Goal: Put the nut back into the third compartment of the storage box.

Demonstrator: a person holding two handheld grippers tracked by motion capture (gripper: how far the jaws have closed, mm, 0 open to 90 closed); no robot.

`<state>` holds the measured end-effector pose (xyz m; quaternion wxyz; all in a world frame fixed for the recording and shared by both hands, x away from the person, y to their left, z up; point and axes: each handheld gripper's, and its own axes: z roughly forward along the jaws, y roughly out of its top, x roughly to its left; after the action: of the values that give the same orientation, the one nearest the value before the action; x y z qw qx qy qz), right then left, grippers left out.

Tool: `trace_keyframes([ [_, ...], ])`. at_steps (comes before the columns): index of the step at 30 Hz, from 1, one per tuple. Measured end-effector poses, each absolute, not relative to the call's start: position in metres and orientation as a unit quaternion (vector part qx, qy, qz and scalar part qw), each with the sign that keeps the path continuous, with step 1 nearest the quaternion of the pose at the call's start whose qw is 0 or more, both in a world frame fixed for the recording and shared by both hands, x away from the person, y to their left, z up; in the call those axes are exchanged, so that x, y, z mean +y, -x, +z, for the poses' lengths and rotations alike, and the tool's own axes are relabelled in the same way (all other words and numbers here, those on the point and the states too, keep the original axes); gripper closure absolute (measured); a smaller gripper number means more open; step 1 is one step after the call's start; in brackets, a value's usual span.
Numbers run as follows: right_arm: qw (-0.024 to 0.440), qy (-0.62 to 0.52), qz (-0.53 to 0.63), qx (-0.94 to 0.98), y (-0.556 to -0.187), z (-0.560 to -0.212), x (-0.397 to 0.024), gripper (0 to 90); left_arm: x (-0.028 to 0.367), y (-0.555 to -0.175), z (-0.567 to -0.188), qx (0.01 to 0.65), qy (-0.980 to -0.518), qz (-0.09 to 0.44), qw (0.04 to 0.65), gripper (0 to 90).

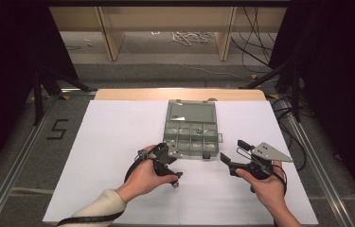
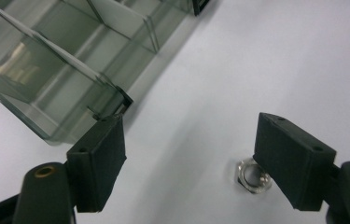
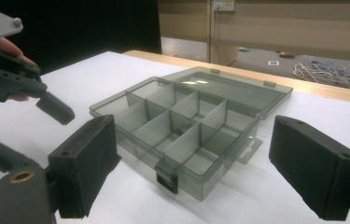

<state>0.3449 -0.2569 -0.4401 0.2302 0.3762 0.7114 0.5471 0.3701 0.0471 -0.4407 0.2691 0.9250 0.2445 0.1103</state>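
Nut (image 2: 254, 176) is lying flat on the white table surface (image 1: 109, 142), just in front of the near edge of the open organizer box (image 1: 191, 135). The left gripper (image 2: 189, 163) is hovering over it with jaws spread wide, the right-hand jaw partly covering the nut. The right gripper (image 3: 196, 172) is holding off to the box's right, jaws likewise spread and gripping nothing. The box lid (image 3: 238, 91) is lying folded back flat.
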Motion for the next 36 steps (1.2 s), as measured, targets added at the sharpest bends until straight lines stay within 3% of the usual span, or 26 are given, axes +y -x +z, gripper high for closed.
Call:
trace_keyframes([
  [23,0.229,-0.377,0.548,0.711,-0.345,-0.44,-0.256,16.0,0.033,-0.353,-0.469,0.217,-0.951,0.062,0.209,33.4],
  [36,0.227,-0.376,0.553,0.708,-0.345,-0.441,-0.256,16.0,0.03,-0.357,-0.466,0.225,-0.953,0.031,0.2,51.4],
])
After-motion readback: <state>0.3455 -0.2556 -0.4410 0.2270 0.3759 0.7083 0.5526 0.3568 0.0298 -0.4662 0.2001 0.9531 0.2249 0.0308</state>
